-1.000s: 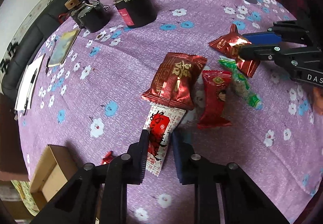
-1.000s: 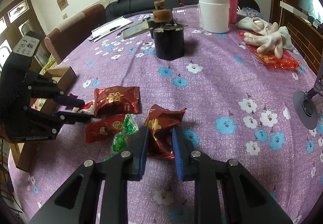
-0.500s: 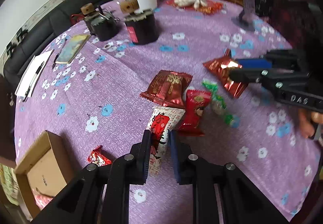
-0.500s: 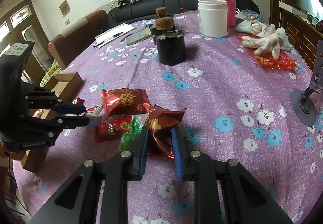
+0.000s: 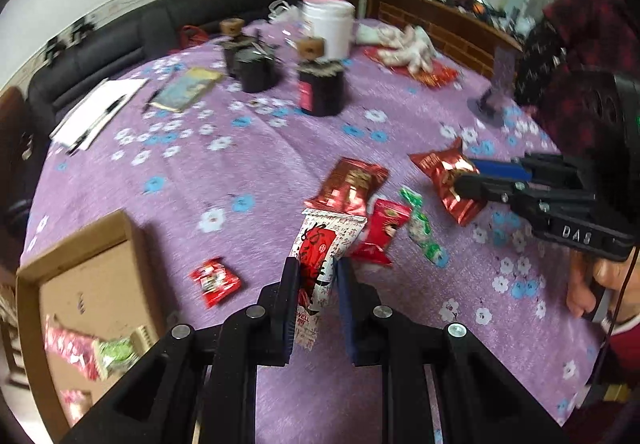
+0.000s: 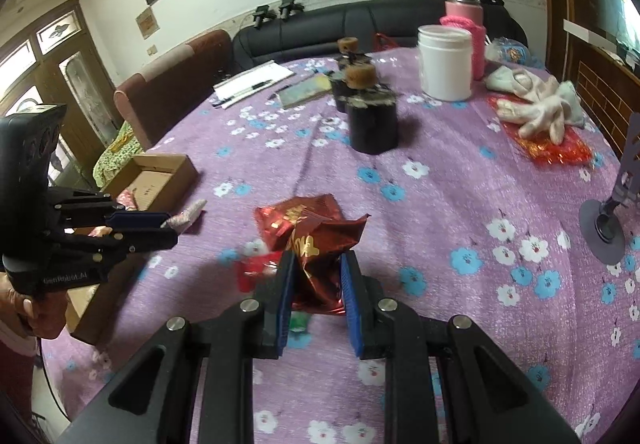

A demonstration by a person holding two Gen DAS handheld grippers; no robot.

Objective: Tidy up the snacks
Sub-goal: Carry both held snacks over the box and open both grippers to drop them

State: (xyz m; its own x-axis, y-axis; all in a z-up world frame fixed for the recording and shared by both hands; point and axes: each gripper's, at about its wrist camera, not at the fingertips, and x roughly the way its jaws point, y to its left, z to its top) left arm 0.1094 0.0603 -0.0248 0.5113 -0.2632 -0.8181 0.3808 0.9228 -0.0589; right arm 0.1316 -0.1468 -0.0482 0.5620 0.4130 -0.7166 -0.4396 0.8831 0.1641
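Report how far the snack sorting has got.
Done: a few packets already lie in the cardboard box. In hand: the left hand-held gripper grips a white-and-red packet; the right hand-held gripper grips a shiny red bag. Left on the purple tablecloth: a dark red pouch, a red packet, a green candy, a small red packet.

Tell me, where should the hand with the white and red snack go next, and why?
Probably sideways toward the cardboard box. The left gripper is already shut on the white snack packet, lifted off the purple tablecloth, and the open box beside it already holds a few snacks, so carrying the packet over the box seems the likely next small move.
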